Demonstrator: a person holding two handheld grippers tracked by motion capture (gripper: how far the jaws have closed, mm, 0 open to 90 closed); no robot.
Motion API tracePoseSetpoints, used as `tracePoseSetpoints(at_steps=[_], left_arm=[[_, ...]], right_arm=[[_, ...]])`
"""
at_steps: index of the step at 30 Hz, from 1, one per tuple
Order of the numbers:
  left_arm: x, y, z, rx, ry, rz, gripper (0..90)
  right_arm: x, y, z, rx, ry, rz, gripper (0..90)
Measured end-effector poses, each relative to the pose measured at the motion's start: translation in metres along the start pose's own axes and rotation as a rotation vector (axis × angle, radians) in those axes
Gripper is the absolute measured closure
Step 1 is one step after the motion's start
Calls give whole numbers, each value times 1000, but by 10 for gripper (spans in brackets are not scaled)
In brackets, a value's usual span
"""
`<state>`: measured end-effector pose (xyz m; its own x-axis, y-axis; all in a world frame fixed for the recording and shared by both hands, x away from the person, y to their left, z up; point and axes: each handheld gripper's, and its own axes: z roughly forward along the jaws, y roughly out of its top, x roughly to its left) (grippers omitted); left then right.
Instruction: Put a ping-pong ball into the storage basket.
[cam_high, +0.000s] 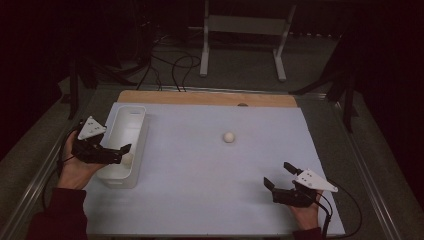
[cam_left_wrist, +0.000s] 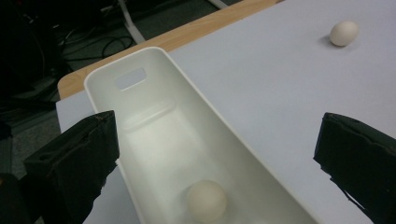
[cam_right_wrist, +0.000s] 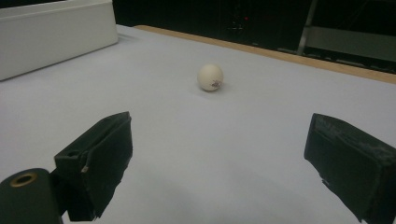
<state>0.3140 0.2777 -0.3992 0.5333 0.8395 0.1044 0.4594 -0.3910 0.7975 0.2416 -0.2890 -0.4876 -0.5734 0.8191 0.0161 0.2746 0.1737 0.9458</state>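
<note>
Two eggs are sitting apart: one egg inside the white bin at frame left, the loose egg mid-worktop, likely rolling if nudged. Left hand-held gripper is hovering wide open, empty, over the bin; right hand-held gripper, lower right, is gaping empty.

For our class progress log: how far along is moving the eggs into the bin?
Done: one egg lies in the white bin. In hand: nothing; the left gripper stands open over the bin, and the right gripper is open and empty. Left: the second egg sits on the table.
</note>
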Motion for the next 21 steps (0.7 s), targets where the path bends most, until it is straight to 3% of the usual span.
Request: tracePoseSetpoints(at_steps=[21], left_arm=[[-21,7,14,-13,-56,32,0]], right_arm=[[0,0,0,-1,1,1,76]])
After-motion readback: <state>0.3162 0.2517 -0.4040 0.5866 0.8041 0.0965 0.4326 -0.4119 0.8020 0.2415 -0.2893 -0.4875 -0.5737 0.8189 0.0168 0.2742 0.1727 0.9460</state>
